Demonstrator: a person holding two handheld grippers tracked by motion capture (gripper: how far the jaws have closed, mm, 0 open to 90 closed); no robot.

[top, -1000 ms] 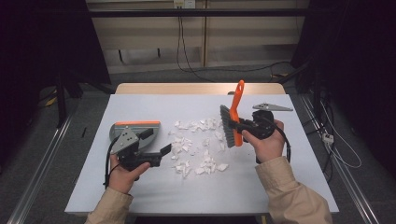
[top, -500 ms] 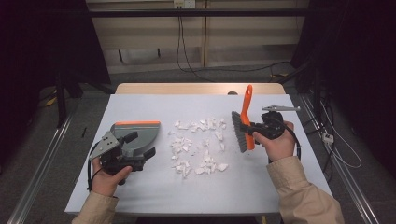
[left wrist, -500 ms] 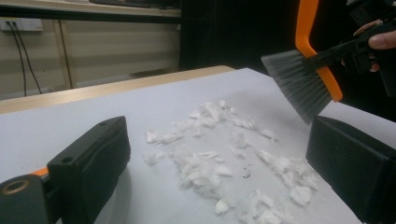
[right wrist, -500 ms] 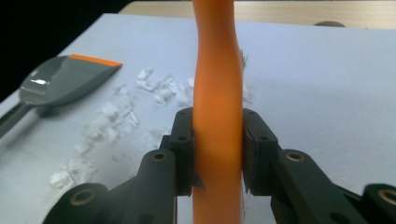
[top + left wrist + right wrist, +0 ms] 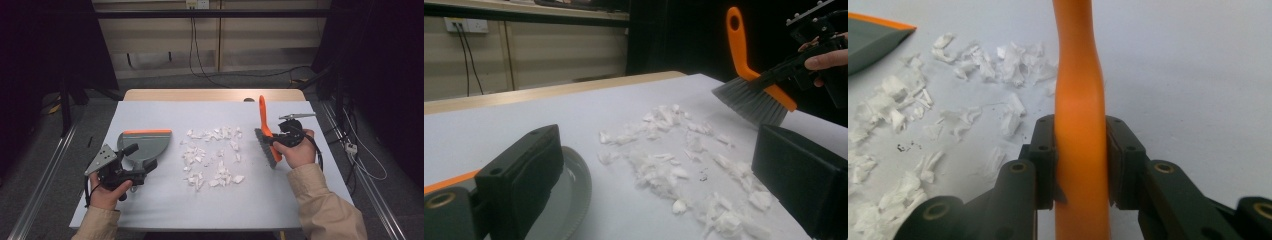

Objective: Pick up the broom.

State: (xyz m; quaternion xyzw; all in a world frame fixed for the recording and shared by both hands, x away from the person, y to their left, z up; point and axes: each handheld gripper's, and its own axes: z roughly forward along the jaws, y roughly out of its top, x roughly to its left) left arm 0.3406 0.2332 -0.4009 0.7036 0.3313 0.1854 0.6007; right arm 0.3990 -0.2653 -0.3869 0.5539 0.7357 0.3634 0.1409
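Observation:
A heap of torn white paper scraps (image 5: 212, 155) (image 5: 674, 155) (image 5: 908, 125) lies mid-table. To their left rests a grey dustpan with an orange lip (image 5: 147, 142) (image 5: 574, 185) (image 5: 868, 35). My left gripper (image 5: 140, 159) (image 5: 659, 165) sits at the dustpan's near edge. Its jaws have just been opening and stand wide apart with nothing between them. My right gripper (image 5: 272, 140) (image 5: 1080, 140) is shut on the orange handle of a brush (image 5: 263, 120) (image 5: 754, 95) (image 5: 1078, 75). The grey bristles hang just right of the scraps, handle pointing up and away.
The white table top (image 5: 165, 112) has bare room in front of and behind the scraps. Metal rails (image 5: 45, 175) run along both sides of the table. Cables (image 5: 360, 160) lie on the floor at the right.
My left gripper has drawn back leftward from the scraps to the dustpan's near side. My right gripper has carried the brush rightward and lower. The dustpan and scraps have stayed put.

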